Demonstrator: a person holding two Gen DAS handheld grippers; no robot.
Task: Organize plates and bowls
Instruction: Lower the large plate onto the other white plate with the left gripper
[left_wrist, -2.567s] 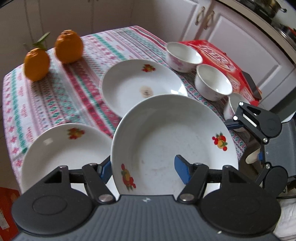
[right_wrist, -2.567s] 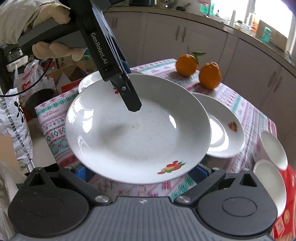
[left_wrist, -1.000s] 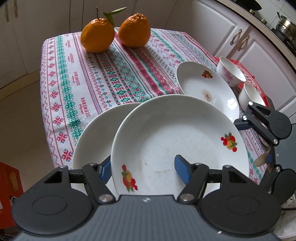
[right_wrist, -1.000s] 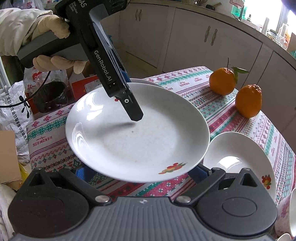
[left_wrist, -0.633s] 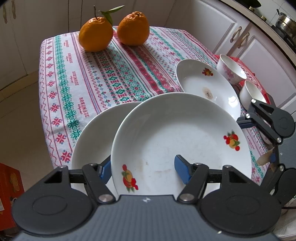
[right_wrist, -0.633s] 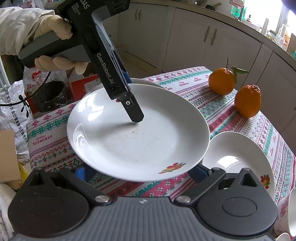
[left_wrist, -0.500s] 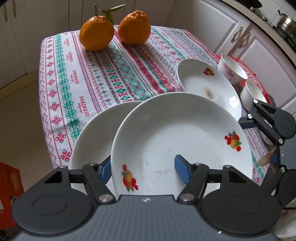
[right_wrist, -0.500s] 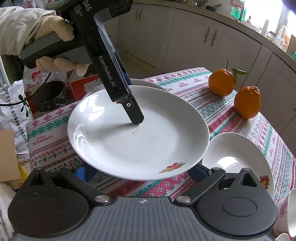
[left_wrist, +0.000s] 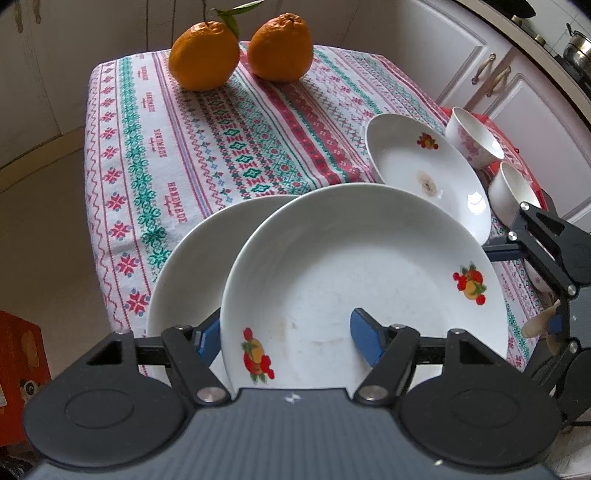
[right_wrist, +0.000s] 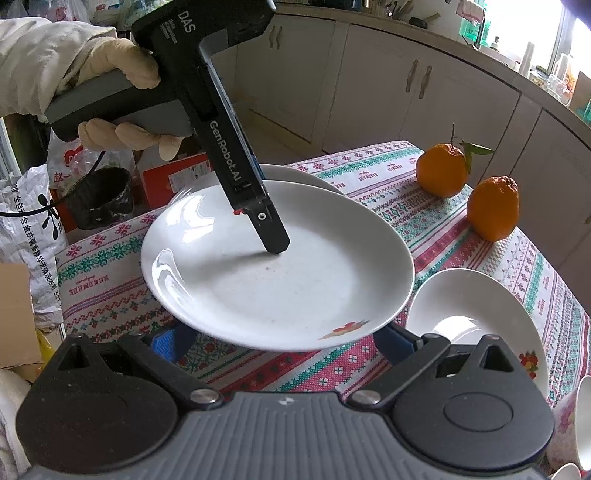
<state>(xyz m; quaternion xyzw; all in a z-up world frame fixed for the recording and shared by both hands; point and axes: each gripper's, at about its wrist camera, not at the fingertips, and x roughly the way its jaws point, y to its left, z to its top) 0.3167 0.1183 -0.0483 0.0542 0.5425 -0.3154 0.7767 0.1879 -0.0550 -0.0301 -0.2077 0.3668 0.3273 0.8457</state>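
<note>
The kitchen had pale cupboards, and a small table (left_wrist: 192, 155) wore a cloth with red and green patterns. Two oranges (left_wrist: 236, 48) sat at the top of the left wrist view, side by side on the cloth.

In the middle of that view, a white plate (left_wrist: 354, 266) with fruit pictures was between the blue fingers of the left gripper (left_wrist: 286, 334). One finger was under the plate's rim and the other was on its inside. The jaws were opening, and the rim was not squeezed tight. This plate lay partly over a second plate (left_wrist: 188, 258) on the table, at the lower left. Both had nothing in them.

A third plate (left_wrist: 424, 177) lay at the right on the cloth, with a small brown spot inside. Two small bowls (left_wrist: 476, 142) stood just beside it at the right edge. They looked empty.

In the right wrist view, a gloved hand (right_wrist: 122, 107) at the upper left held the left gripper's handle. At the bottom, the right gripper (right_wrist: 284, 343) had wide jaws below the plate's near edge. I could not tell if it touched the plate.
</note>
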